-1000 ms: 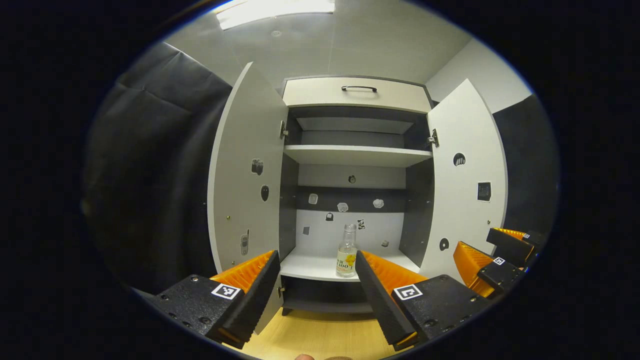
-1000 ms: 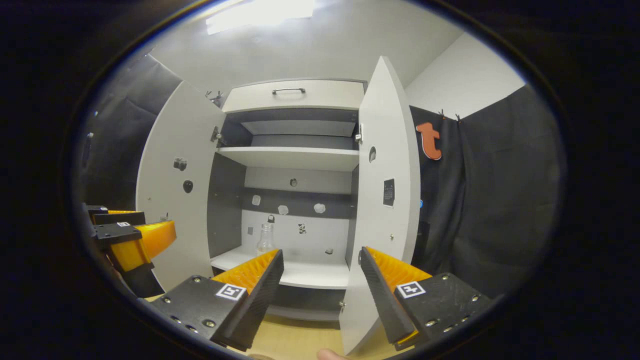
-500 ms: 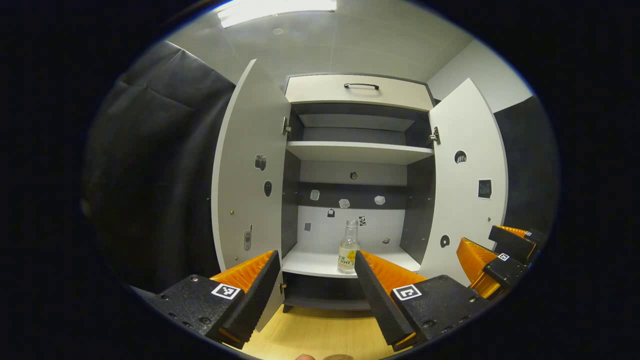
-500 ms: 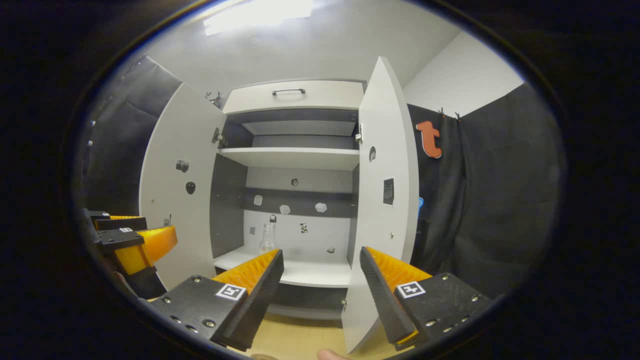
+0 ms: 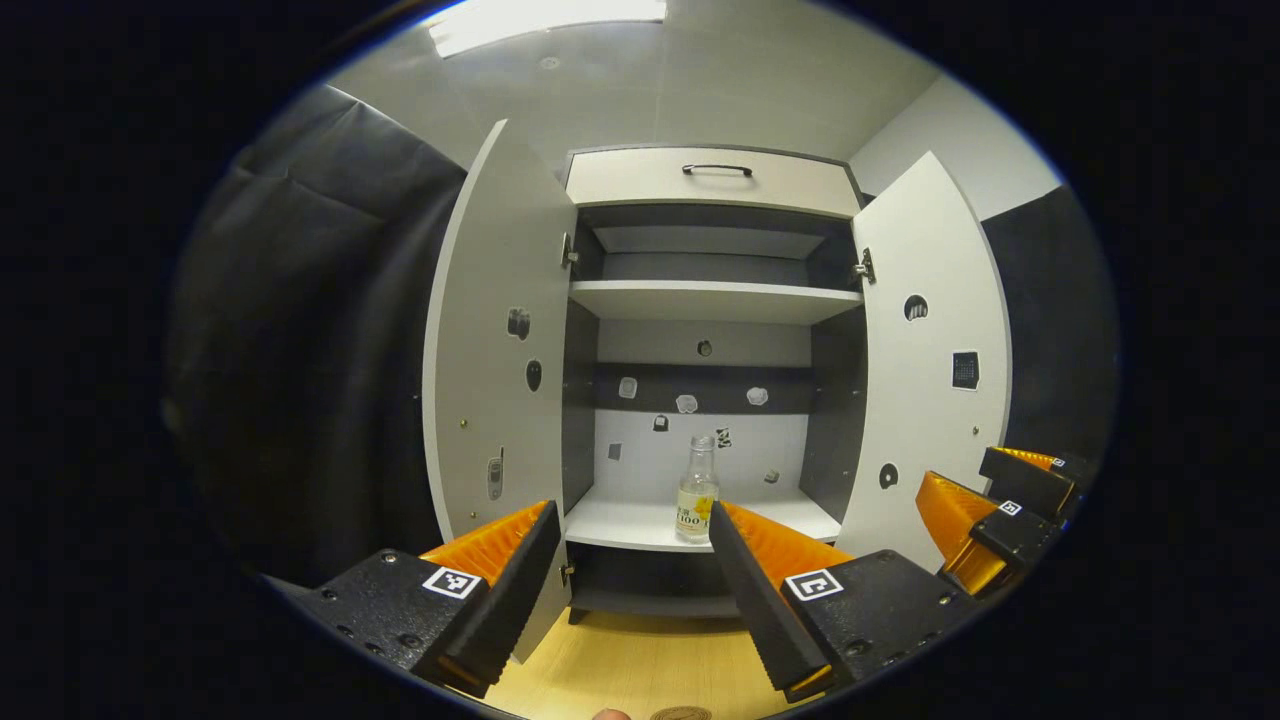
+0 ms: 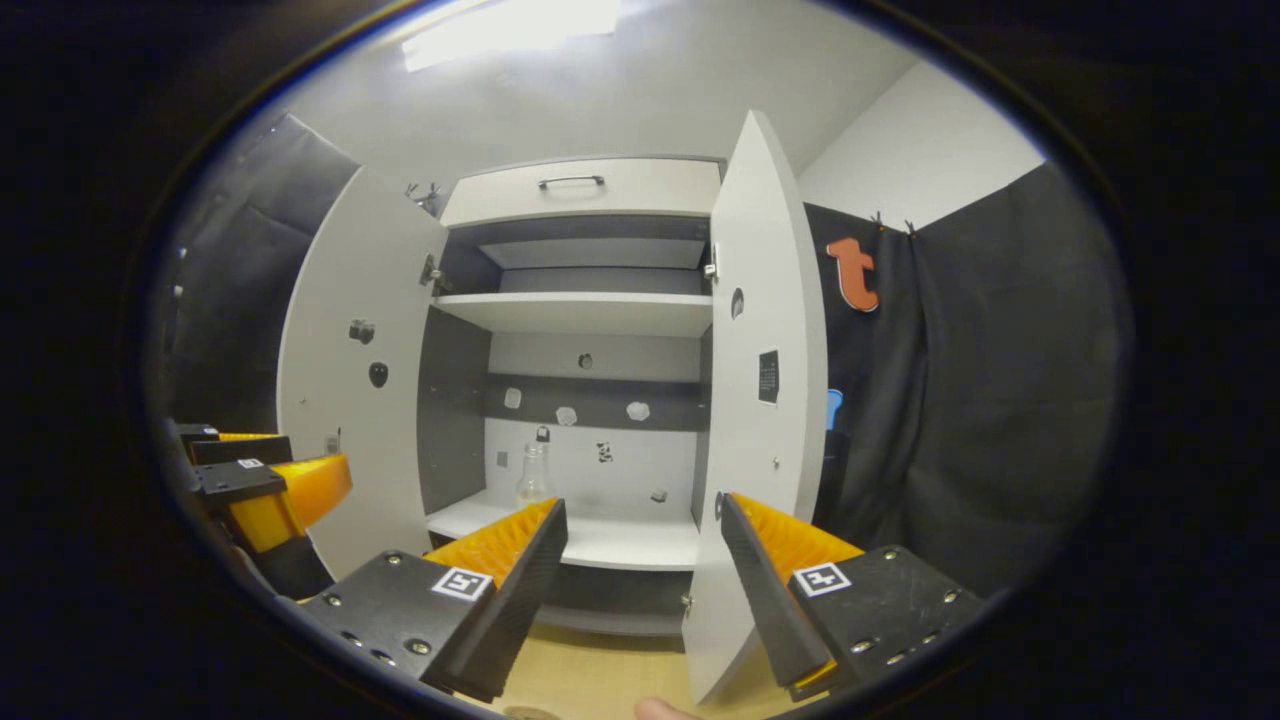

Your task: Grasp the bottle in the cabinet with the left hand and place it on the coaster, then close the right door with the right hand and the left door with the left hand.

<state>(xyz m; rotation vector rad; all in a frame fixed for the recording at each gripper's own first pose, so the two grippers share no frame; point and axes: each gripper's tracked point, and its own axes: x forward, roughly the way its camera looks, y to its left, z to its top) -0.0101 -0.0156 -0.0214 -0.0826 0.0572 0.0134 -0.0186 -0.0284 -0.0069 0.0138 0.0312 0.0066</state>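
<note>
Two doors stand wide on the cabinet, and everything here is placed against it. Left of the cabinet's opening hangs the left door, swung out toward the camera; the left gripper sits in front of the cabinet, well short of it, its fingers spread apart and holding nothing. On the cabinet's bottom shelf, about midway across, the bottle stands upright, apart from both side walls. It is tall, narrow and looks like clear glass, so I judge the main risk is a nudge from one finger on the way in: the bottle sits off toward the right finger's line, not centred in the gap, and an approach left uncorrected could tip it or push it back. A grip high on the neck could let it swing or slip. Right of the opening stands the right door, edge-on in the right gripper view, with the right gripper in front of it, fingers likewise apart and empty. Closing that door early would trap the reaching left arm. A coaster I cannot make out with confidence.
</note>
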